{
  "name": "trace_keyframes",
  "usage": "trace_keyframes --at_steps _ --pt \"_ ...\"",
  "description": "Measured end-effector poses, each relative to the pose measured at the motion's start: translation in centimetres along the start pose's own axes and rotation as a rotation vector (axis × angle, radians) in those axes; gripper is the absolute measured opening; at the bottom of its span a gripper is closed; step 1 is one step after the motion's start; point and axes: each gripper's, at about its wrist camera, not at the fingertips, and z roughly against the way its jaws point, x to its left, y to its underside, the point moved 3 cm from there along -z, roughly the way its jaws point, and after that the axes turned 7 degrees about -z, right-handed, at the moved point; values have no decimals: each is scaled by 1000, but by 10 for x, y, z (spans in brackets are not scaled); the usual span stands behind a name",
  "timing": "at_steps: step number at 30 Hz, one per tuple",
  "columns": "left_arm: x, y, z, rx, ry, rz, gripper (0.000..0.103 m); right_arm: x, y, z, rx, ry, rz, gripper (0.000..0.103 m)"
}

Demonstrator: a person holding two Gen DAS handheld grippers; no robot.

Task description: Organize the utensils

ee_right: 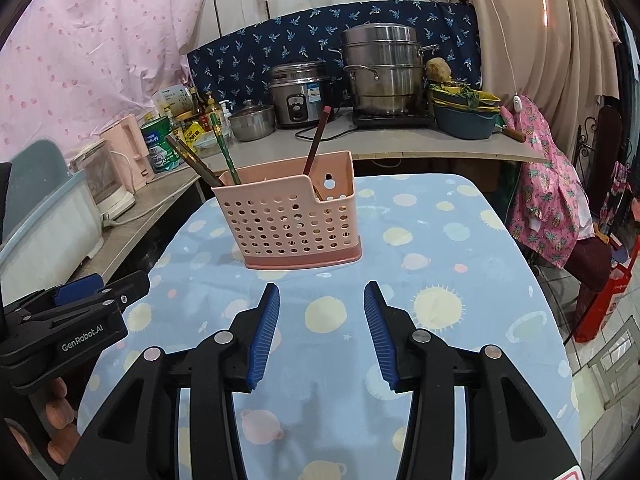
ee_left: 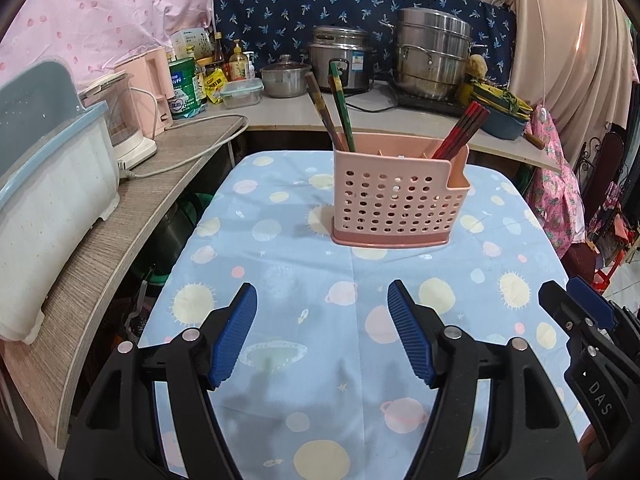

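Left wrist view: the pink holder point(ee_left: 400, 208) stands on the table point(ee_left: 280, 280), with chopsticks point(ee_left: 340, 116) leaning in its left compartment and a red bundle point(ee_left: 460, 132) in its right. The left gripper point(ee_left: 322, 332) hovers short of it, jaws apart, nothing between them. The right gripper point(ee_right: 320, 328) is likewise parted and empty. No loose utensils show on the cloth, so sorting looks nearly done. Any next move likely calls for a careful reach into the holder without tipping it.
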Motion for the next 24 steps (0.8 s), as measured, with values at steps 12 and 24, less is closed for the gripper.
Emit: trace_keyframes --at_steps 12,24 --pt "-4 7 -11 26 -7 -10 73 0 14 -10 28 18 11 53" --pt "-5 8 -16 28 -24 -13 85 0 16 -16 37 20 8 66"
